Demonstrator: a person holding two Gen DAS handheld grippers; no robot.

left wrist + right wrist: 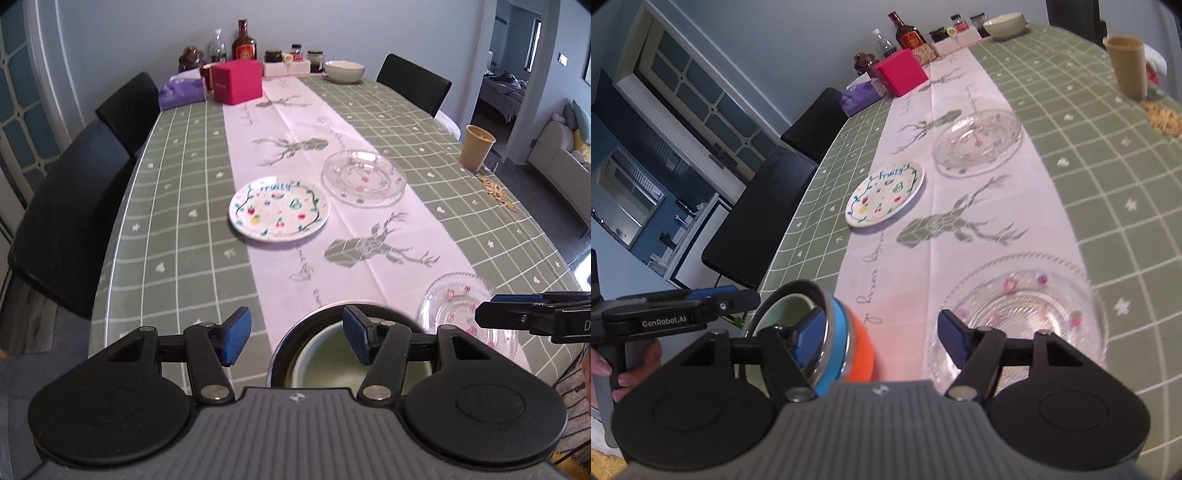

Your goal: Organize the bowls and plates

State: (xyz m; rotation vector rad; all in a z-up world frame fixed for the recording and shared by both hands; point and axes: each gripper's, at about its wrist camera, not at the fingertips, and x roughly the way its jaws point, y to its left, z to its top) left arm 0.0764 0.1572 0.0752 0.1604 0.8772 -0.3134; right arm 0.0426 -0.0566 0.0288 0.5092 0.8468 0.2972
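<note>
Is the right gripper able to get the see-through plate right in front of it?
Probably yes. The right gripper is open and empty, and the near glass plate lies flat just ahead with nothing on it. The stacked bowls sit off to its left, not across the way.

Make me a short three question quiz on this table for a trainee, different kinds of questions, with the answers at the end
1. True or false: the two clear glass plates, far and near, are stacked.
2. Which word is painted on the white plate? A Fruity B Sweet C Berry
3. Fill in: both the left hand-held gripper and the right hand-held gripper have jaws that are ____, gripping nothing.

Key: 1 false, they lie apart on the pale runner. 2 A. 3 open; the stacked bowls sit by them on the table.
</note>
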